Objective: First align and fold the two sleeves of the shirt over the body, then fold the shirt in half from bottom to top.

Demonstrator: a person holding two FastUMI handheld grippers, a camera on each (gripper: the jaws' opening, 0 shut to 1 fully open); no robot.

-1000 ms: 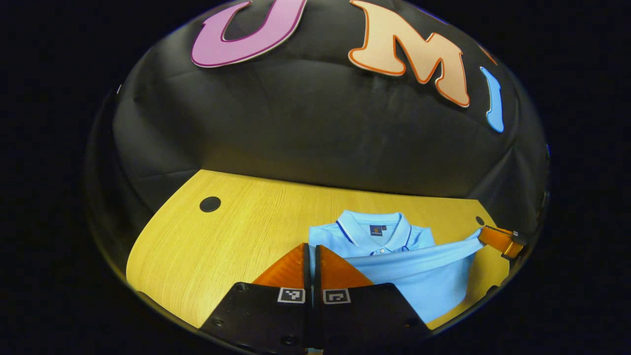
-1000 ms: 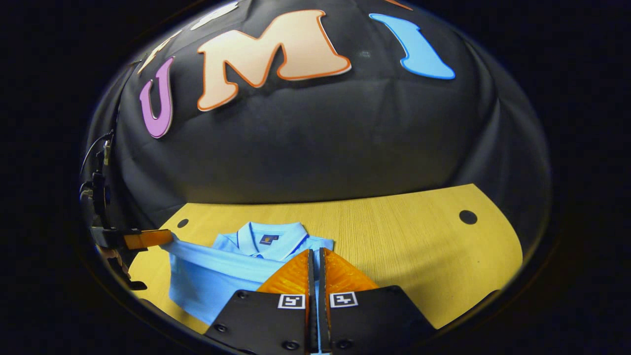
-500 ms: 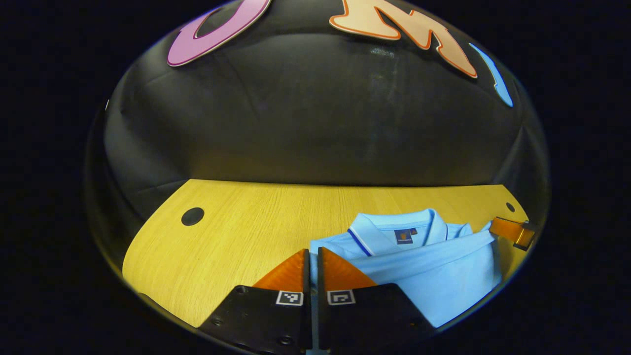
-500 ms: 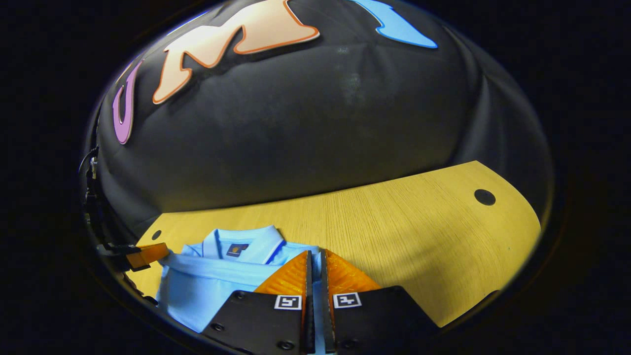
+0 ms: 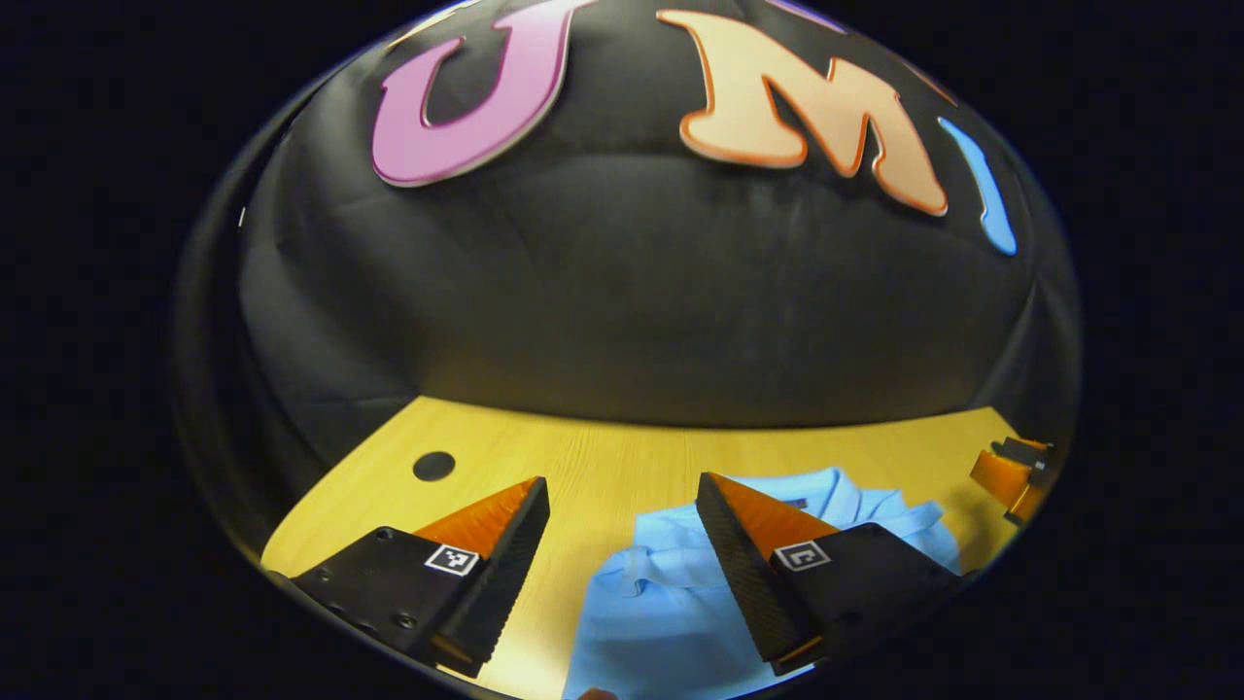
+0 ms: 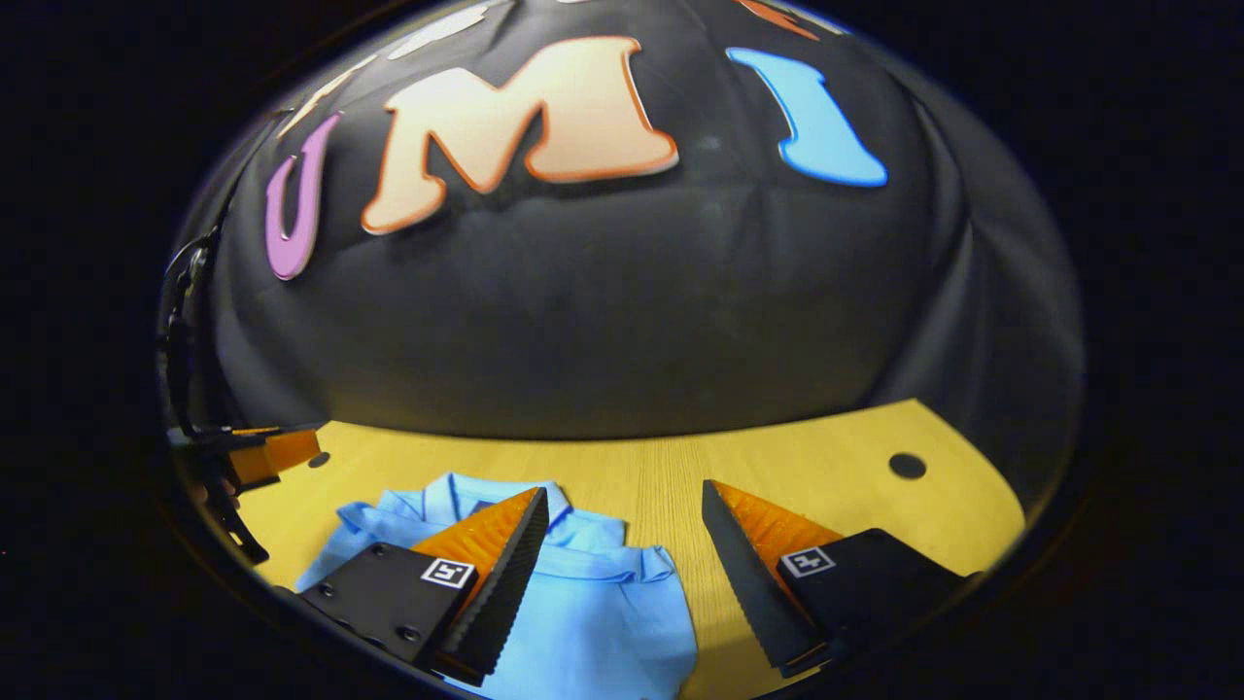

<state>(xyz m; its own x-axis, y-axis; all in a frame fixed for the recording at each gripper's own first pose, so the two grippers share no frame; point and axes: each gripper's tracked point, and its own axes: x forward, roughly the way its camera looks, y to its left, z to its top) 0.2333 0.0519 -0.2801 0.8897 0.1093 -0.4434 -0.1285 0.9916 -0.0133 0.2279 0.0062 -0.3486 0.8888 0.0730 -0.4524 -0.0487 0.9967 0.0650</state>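
The light blue polo shirt (image 5: 651,603) lies folded on the yellow wooden table (image 5: 583,452), its collar (image 5: 841,484) at the far side. My left gripper (image 5: 622,479) is open just above the shirt's left edge, with nothing between its fingers. In the right gripper view the shirt (image 6: 603,603) lies bunched under and between the fingers of my right gripper (image 6: 624,487), which is open and holds nothing. Each gripper also appears in the other's view: the right gripper (image 5: 1011,476) at the far right, the left gripper (image 6: 272,452) at the far left.
The table (image 6: 826,452) meets the black cloth wall at the back. A round cable hole (image 5: 433,466) sits left of the shirt, and another hole (image 6: 907,466) is at the right end. Bare wood stretches on both sides of the shirt.
Both grippers were shut on the shirt's hem and carried it toward the collar. Now both have opened and let go, and the hem lies on the shirt's body.
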